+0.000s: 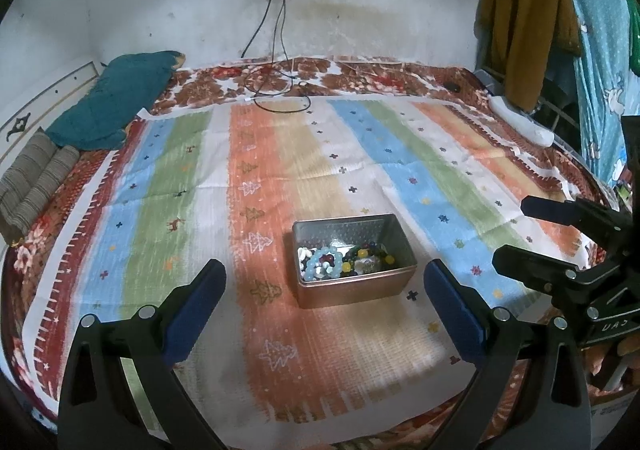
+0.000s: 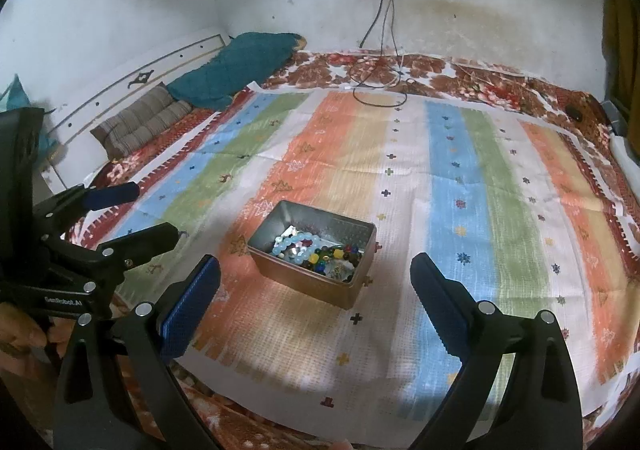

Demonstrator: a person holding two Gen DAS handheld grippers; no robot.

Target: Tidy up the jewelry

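Observation:
A small rectangular metal tin (image 1: pixel 356 292) (image 2: pixel 316 290) sits on a striped cloth spread over a bed. Inside lie bead bracelets (image 1: pixel 324 264) (image 2: pixel 298 246): a pale blue one, plus green, yellow and dark beads. My left gripper (image 1: pixel 326 270) hovers open just in front of the tin, nothing between its blue-padded fingers. My right gripper (image 2: pixel 316 264) is open too, held short of the tin, and shows at the right edge of the left wrist view. The left gripper appears at the left edge of the right wrist view.
The striped cloth (image 1: pixel 280 170) (image 2: pixel 420 190) covers a floral bedspread. A teal pillow (image 1: pixel 116 98) and a striped cushion (image 1: pixel 32 178) lie at the far left. Charger cables (image 1: pixel 280 90) trail from a wall socket. Clothes (image 1: pixel 528 18) hang at the right.

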